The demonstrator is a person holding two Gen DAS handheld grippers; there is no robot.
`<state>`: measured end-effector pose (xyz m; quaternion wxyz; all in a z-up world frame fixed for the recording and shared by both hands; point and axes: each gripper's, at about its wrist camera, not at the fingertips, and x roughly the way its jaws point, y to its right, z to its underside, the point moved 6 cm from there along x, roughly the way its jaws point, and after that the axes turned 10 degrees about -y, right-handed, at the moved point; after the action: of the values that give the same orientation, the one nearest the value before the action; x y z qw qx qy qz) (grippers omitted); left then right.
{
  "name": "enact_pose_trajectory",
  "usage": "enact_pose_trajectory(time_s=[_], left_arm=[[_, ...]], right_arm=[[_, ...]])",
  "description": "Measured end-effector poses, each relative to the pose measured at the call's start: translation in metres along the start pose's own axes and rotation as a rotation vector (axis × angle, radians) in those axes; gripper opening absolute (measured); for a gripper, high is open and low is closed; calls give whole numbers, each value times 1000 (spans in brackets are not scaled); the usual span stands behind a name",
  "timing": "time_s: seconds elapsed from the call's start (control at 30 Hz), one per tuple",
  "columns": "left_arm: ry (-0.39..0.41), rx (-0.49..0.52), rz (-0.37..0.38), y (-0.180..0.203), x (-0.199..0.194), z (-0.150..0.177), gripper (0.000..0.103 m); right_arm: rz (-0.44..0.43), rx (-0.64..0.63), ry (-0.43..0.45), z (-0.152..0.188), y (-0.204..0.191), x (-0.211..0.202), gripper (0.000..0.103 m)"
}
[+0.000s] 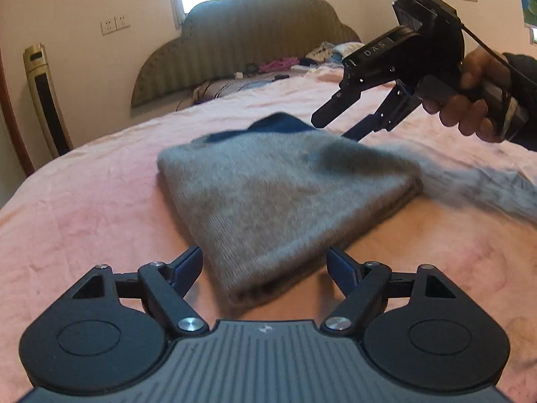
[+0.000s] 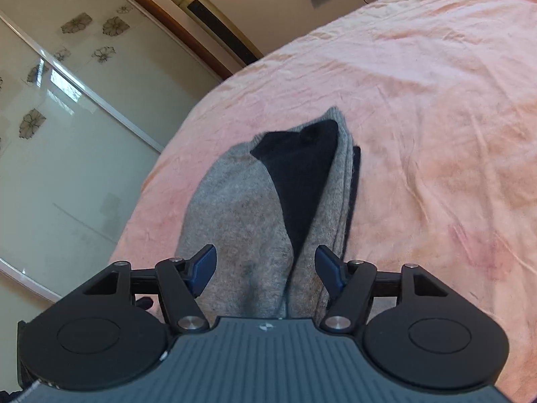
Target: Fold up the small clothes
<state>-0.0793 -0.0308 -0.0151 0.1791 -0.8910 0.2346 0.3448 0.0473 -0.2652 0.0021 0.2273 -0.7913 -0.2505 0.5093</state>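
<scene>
A grey knitted garment [image 1: 268, 194] with a dark blue patch lies on the pink bed [image 1: 84, 201]. Nearest it, the left claw [image 1: 265, 268] gapes empty; beyond it, the right claw [image 1: 339, 124] hovers apart

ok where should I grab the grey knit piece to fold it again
Probably the narrow near end of the grey knit piece, coming in low from the left gripper side. That end's edge lies free on the pink sheet, right between the open fingers.
</scene>
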Motion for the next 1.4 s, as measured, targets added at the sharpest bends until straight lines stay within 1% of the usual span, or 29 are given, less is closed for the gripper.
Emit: enact_pose_trajectory(time_s=[0.07, 0.1, 0.13, 0.17, 0.2, 0.3, 0.37, 0.43, 0.47, 0.53, 0.57, 0.6, 0.63, 0.7, 0.73, 0.8, 0.87, 0.9, 0.93, 1.0, 1.07, 1.1, 1.17, 1.2, 1.23, 1.27, 1.3, 1.33, 1.4], left_arm=[[-37, -41, -31, -6, 11, -1, 81], [-45, -76, -37, -12, 14, -2, 81], [-48, -116, -31, -19, 16, -4, 71], [-45, -150, -6, -23, 16, -4, 59], [-46, -171, 24, -26, 15, -6, 35], [-64, -152, 24, -26, 15, 0, 23], [-43, -159, 24, -25, 15, 7, 22], [-51, -172, 30, -26, 14, 6, 22], [-59, -179, 36, -26, 12, 5, 23], [-81, -207, 67, -27, 6, 5, 26], [-103, -247, 108, -30, 4, 7, 30], [-114, -294, 158, -35, 0, 9, 43], [-109, -356, 208, -41, -4, 11, 60], [-78, -501, 285, -56, -10, 16, 78], [-70, -567, 318, -63, -9, 16, 79], [-68, -669, 362, -72, 0, 14, 79], [-100, -709, 332, -74, 17, 9, 76], [-87, -687, 302, -73, 21, 5, 63], [-109, -659, 267, -72, 26, 3, 30], [-134, -646, 263, -74, 29, 5, 24], [-145, -640, 280, -75, 28, 7, 24], [-151, -634, 285, -77, 26, 6, 24], [-147, -649, 323, -84, 18, -1, 25], [-127, -669, 351, -90, 14, -7, 26], [-92, -699, 375, -99, 11, -14, 37], [-51, -737, 386, -111, 9, -23, 50], [-17, -774, 375, -122, 11, -32, 85], [12, -808, 355, -133, 17, -41, 102], [3, -846, 349, -148, 45, -56, 101]], right_arm=[[-1, 1, -5, 0, 0, 7, 67], [11, -11, 0, -1, -1, 10, 62], [40, -27, 1, -2, -1, 12, 32], [65, -21, -16, -3, 2, 13, 13], [59, -28, -13, -3, 3, 11, 13], [74, -37, -3, 6, 13, 0, 10], [50, -4, 14, 13, 26, 3, 6], [13, 31, 47, 16, 26, 1, 8], [-3, 44, 53, 18, 23, -2, 12], [-31, 49, 49, 24, 12, -13, 38], [-39, 31, 50, 29, 5, -21, 46], [-37, 7, 51, 34, -2, -28, 59], [-31, -13, 47, 39, -6, -34, 62], [-15, -53, 15, 51, -13, -40, 62], [5, -74, -7, 56, -15, -38, 61], [59, -115, -54, 64, -18, -27, 57], [124, -135, -93, 69, -15, -11, 40], [151, -170, -81, 72, -14, -9, 26], [161, -188, -78, 73, -13, -11, 20], [139, -162, -78, 76, -2, -17, 18], [102, -128, -72, 79, 7, -21, 18], [84, -120, -75, 80, 6, -21, 23], [43, -103, -93, 73, -1, -24, 49], [29, -105, -62, 64, -4, -29, 71], [20, -104, 10, 49, -5, -38, 89], [5, -88, 75, 33, -3, -45, 96], [-22, -56, 121, 14, 3, -49, 99], [-37, -7, 143, -6, 13, -46, 98], [-20, 96, 145, -43, 33, -28, 92]])
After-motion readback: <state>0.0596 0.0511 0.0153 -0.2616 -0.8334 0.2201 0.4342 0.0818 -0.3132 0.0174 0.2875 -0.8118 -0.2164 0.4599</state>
